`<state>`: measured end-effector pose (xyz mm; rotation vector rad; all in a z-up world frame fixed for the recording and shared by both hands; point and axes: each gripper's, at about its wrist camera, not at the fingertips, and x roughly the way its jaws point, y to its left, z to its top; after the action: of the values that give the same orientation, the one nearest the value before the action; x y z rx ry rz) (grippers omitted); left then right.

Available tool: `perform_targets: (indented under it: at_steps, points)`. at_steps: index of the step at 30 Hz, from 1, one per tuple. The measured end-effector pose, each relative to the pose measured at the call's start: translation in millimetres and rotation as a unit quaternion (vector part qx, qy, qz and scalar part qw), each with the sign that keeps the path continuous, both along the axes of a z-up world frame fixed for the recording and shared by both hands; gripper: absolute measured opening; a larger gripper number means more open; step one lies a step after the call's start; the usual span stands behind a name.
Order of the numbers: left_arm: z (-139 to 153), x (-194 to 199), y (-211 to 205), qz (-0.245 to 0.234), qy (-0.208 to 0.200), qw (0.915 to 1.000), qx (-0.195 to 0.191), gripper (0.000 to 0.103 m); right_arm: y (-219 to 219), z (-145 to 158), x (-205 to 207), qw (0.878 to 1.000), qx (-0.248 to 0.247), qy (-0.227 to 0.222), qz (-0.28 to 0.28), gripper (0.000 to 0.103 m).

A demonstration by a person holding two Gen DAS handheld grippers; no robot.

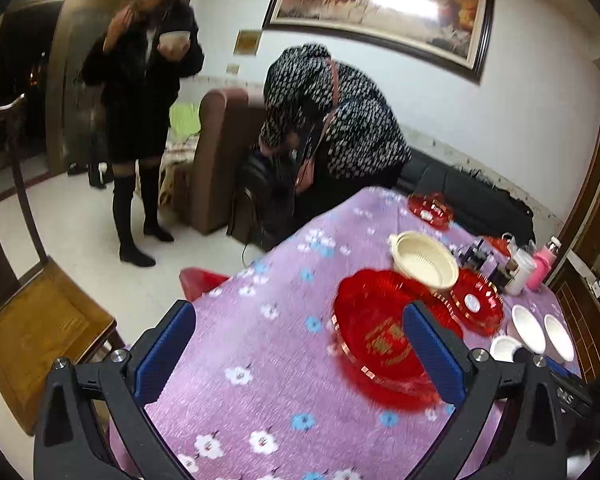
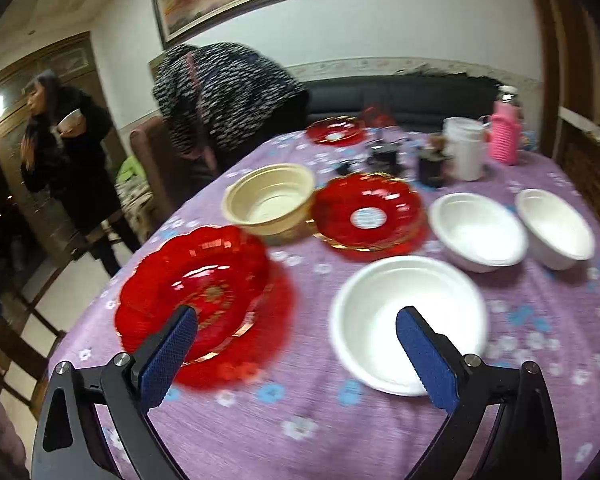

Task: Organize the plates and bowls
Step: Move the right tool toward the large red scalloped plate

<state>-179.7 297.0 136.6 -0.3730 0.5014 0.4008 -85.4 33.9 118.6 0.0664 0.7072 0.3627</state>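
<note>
A big red scalloped plate (image 1: pixel 376 332) (image 2: pixel 196 292) lies on the purple flowered tablecloth (image 1: pixel 268 344). A cream strainer bowl (image 1: pixel 426 260) (image 2: pixel 270 198) sits behind it, beside a smaller red plate (image 1: pixel 476 302) (image 2: pixel 368 212). Another red plate (image 1: pixel 430 206) (image 2: pixel 334 130) lies at the far edge. Three white bowls (image 2: pixel 408 322) (image 2: pixel 478 230) (image 2: pixel 554 226) stand to the right. My left gripper (image 1: pixel 300 338) is open and empty above the cloth, left of the big red plate. My right gripper (image 2: pixel 296 340) is open and empty between the big red plate and the nearest white bowl.
A pink bottle (image 2: pixel 504 134), a white jug (image 2: pixel 466 148) and dark small items (image 2: pixel 384 156) stand at the back of the table. Two people (image 1: pixel 332 120) (image 1: pixel 140 80) stand beyond the table's left edge. A wooden chair (image 1: pixel 32 320) is at the left.
</note>
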Motion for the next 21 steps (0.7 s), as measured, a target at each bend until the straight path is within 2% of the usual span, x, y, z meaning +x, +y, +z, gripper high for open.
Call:
perform_targets:
  at_steps: [6,9,13,18,21]
  points:
    - [-11,-19,16,0.019,0.008,0.9997,-0.014,0.103,36,-19,22,0.999,0.011,0.028,0.015,0.097]
    - [-9,-27,28,0.032,0.011,0.9991,-0.024,0.103,46,-10,29,1.0,0.004,0.0,0.006,0.097]
    - [1,-41,40,0.053,0.013,0.9985,-0.008,0.103,56,5,37,0.999,0.016,-0.032,-0.002,0.097]
    - [0,-43,50,0.074,0.025,0.9969,-0.012,0.103,65,5,53,0.999,0.033,-0.023,-0.007,0.097]
    - [-3,-34,47,0.064,0.032,0.9974,-0.012,0.103,65,-2,61,0.999,0.028,-0.014,-0.009,0.097]
